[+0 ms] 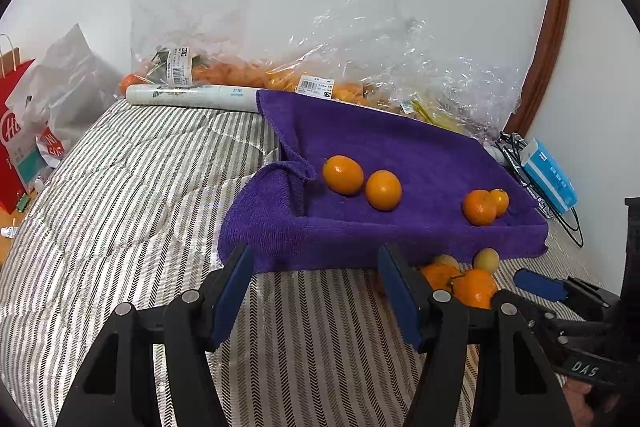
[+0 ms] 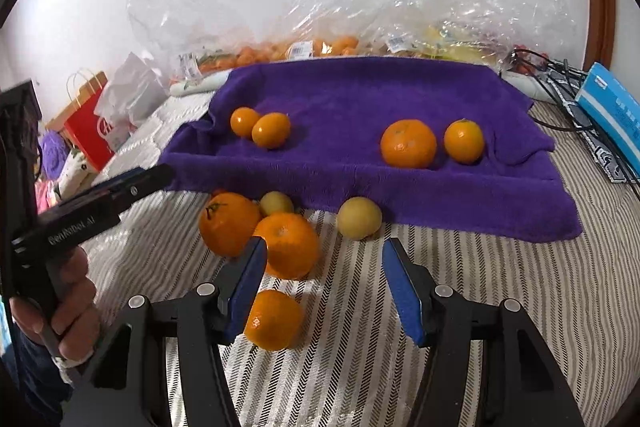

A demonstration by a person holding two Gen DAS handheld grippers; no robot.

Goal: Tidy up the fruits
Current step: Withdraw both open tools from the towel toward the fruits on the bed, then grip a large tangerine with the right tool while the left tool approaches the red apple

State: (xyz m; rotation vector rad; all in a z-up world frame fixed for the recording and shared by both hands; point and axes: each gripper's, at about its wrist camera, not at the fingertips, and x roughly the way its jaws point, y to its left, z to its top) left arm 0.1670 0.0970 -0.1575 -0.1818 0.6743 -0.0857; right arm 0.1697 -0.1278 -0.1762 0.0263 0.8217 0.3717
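Both tongs stand apart, clamping nothing. The right gripper [image 2: 324,283] hovers over the striped bedcover [image 2: 500,287] just in front of the purple towel [image 2: 360,95], with loose oranges [image 2: 286,245] and two yellowish fruits [image 2: 359,218] at the towel's near edge. The left gripper [image 1: 316,287] also faces the towel, where four oranges [image 1: 343,175] lie. Clear fruit bags [image 1: 360,67] sit behind the towel.

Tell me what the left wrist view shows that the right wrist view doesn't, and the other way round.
Only the left view: the left tongs head-on, open and empty, and little of the loose fruit. Only the right view: the right tongs, open, the whole loose pile including the nearest orange, and the hand holding the left tool. Both: the purple towel with four oranges.
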